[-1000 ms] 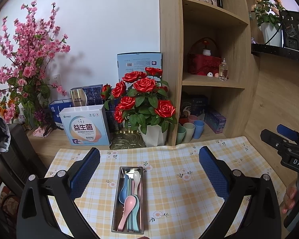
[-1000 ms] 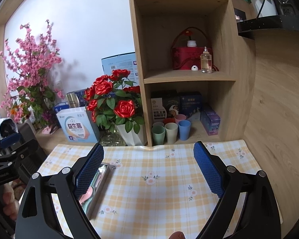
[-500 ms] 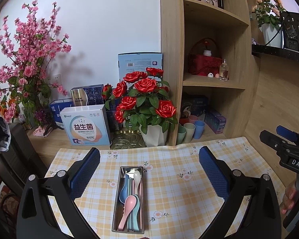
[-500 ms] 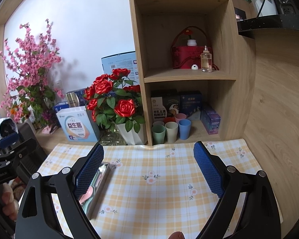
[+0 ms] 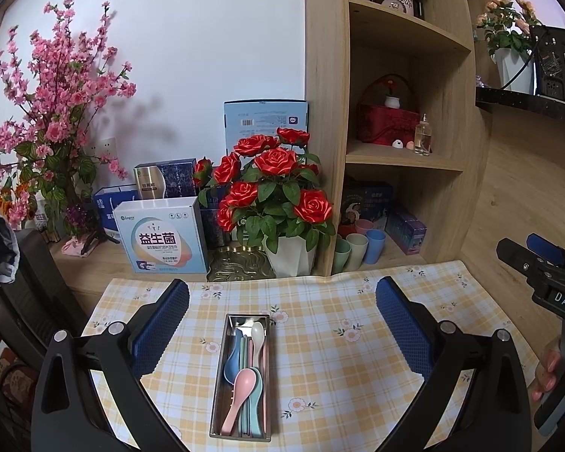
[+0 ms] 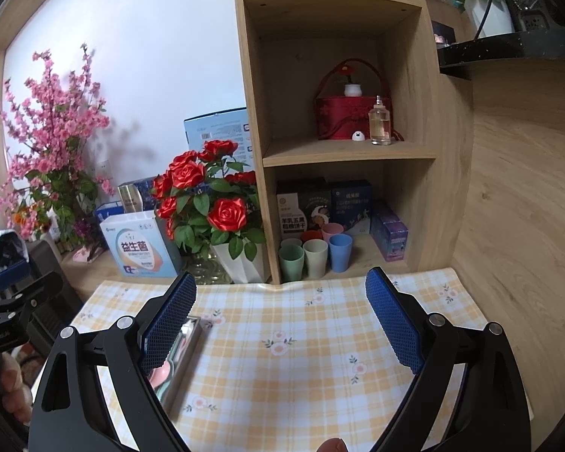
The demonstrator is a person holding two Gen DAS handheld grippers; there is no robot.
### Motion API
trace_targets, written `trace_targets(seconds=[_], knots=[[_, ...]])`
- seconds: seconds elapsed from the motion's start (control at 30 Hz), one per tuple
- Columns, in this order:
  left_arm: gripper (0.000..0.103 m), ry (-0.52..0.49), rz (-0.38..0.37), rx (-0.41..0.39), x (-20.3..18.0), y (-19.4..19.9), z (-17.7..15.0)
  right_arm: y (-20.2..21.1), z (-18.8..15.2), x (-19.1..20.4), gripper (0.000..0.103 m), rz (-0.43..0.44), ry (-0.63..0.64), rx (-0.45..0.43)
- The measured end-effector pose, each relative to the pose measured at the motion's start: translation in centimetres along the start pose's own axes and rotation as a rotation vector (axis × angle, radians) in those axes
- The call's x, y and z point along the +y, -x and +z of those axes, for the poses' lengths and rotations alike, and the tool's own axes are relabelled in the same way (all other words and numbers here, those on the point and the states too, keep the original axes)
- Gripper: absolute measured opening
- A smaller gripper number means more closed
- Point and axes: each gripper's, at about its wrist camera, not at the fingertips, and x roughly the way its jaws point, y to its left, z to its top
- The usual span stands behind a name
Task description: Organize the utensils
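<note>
Left wrist view gives you open checked cloth (image 5: pixel 331 361) toward 3 o'clock on the worktop, with boxes, roses (image 5: pixel 278 188) and a shelf unit (image 5: pixel 403 162) closing off 12 o'clock. Your left tool (image 5: pixel 281 305) is spread wide and empty, and the metal tray (image 5: pixel 222 373) of spoons (image 5: pixel 241 388) lies between its fingers. Your right tool (image 6: pixel 280 295) is also wide open, with the tray's corner at its 9 o'clock.

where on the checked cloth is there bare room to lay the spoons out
The widest bare patch of the checked cloth lies right of the metal tray, running to the wood side wall. A narrower strip lies left of the tray. Crowded: the back ledge, with the rose pot, boxes and cups.
</note>
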Motion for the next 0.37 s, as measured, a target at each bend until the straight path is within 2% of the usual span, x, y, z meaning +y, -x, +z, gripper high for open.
trace_targets(seconds=[0.37], knots=[[0.097,-0.004,0.007,-0.008,-0.25,0.37,0.07,0.3,-0.07,0.03,0.089,-0.003,0.004,-0.005]])
